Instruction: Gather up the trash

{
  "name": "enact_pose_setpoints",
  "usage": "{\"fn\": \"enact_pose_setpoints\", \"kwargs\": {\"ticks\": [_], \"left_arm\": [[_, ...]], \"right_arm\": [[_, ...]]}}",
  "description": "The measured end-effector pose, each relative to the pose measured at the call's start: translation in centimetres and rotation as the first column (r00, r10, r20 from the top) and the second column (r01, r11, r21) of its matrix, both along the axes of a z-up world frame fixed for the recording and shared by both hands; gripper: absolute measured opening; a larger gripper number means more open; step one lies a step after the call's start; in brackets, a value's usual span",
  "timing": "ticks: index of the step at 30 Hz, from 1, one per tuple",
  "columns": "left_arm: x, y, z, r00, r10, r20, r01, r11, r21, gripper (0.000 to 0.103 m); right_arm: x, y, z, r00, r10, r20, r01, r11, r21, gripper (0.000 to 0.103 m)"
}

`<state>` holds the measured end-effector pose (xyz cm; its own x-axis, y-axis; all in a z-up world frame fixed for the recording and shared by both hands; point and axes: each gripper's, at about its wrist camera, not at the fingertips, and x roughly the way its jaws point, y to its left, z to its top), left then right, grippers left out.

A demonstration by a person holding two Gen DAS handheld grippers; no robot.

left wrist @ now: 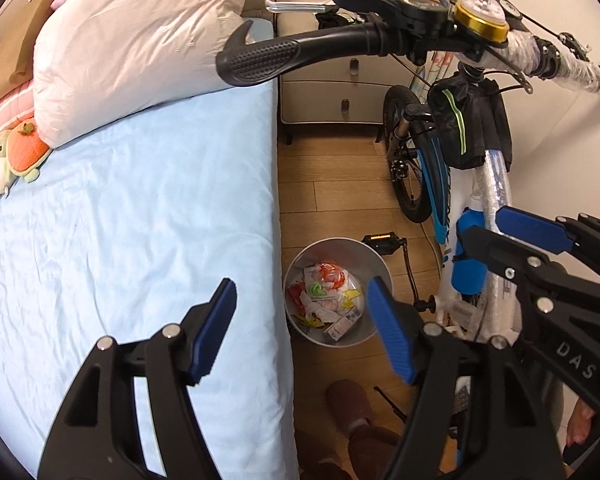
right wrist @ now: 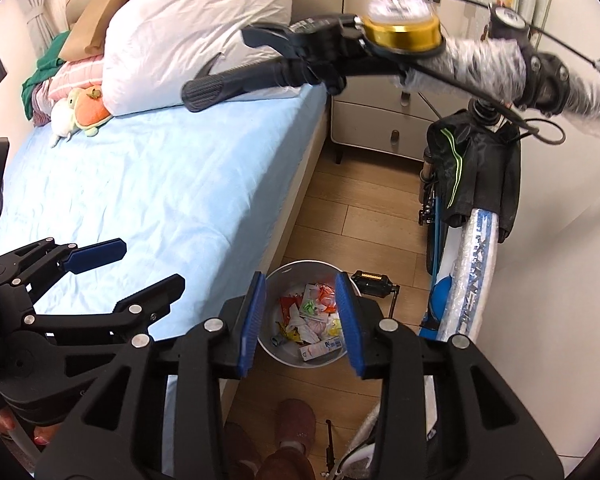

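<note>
Wooden floor [right wrist: 328, 200] runs between a bed with a light blue sheet [left wrist: 132, 216] and a bicycle [right wrist: 472, 248] that leans at the wall, and on this floor stands a round grey trash bin [left wrist: 374, 254] just beside the bed edge. The bin holds crumpled wrappers and papers [right wrist: 312, 320], with a small carton lying at the near side. Both grippers are high above the floor, and both have the jaws wide apart with nothing between them. In the right wrist view the right gripper [right wrist: 302, 320] frames the bin directly between its two blue pads. In the left wrist view the left gripper [left wrist: 302, 328] has the bin near its right pad, and its left pad is over the sheet. The right wrist view shows also the left gripper [right wrist: 136, 268] from the side, over the bed, and a window with a curtain [right wrist: 36, 4] at the far left, which the other view does not show. The left wrist view shows the blue water bottle [left wrist: 468, 256] on the bicycle frame clearly. Both views show a nightstand [left wrist: 332, 96], a white pillow [right wrist: 188, 40] and brown slippers [right wrist: 296, 420] below.
</note>
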<state>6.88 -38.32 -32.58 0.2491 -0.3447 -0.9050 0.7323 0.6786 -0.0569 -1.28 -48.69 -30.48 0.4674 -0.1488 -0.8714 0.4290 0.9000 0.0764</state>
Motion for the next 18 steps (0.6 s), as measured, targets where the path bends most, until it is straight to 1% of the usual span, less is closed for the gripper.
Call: {"fn": "enact_pose_setpoints", "kwargs": {"ticks": [2,5,8,10,11,12,14,16,18], "left_arm": [[-0.1,0.8,0.8,1.0,0.018,-0.001,-0.018,1.0,0.002,0.07],[0.0,2.2,2.3,0.999,0.049,-0.008,-0.049,0.999,0.001,0.071],[0.3,4.0,3.9,0.996,0.085,-0.015,-0.085,0.996,-0.004,0.071],[0.4,5.1,5.1,0.994,0.111,-0.013,-0.111,0.994,0.0,0.072],[0.5,5.7,5.6,0.992,0.125,-0.013,-0.125,0.992,0.004,0.073],[0.6,6.4,6.3,0.99,0.141,-0.011,-0.141,0.99,0.007,0.073],[0.9,7.7,7.5,0.985,0.172,-0.01,-0.172,0.985,0.011,0.074],[1.2,9.2,8.8,0.979,0.206,-0.008,-0.206,0.978,0.016,0.074],[1.4,11.0,10.2,0.971,0.24,-0.006,-0.24,0.971,0.013,0.074]], "right_arm": [[-0.1,0.6,1.0,1.0,0.014,-0.004,-0.014,1.0,-0.011,0.036],[-0.1,1.4,2.5,0.999,0.038,-0.005,-0.038,0.999,-0.032,0.045],[0.1,2.6,4.2,0.998,0.069,-0.007,-0.069,0.996,-0.049,0.047],[0.3,3.3,5.1,0.996,0.085,-0.008,-0.085,0.995,-0.049,0.05],[0.4,3.7,5.7,0.996,0.094,-0.007,-0.094,0.994,-0.047,0.056],[0.5,4.1,6.3,0.995,0.1,-0.005,-0.1,0.994,-0.047,0.064],[0.7,5.1,7.7,0.993,0.114,0.005,-0.114,0.992,-0.051,0.072],[1.1,6.3,9.0,0.99,0.139,0.011,-0.139,0.989,-0.042,0.075],[1.6,7.7,10.3,0.986,0.168,0.01,-0.168,0.985,-0.039,0.083]]}}
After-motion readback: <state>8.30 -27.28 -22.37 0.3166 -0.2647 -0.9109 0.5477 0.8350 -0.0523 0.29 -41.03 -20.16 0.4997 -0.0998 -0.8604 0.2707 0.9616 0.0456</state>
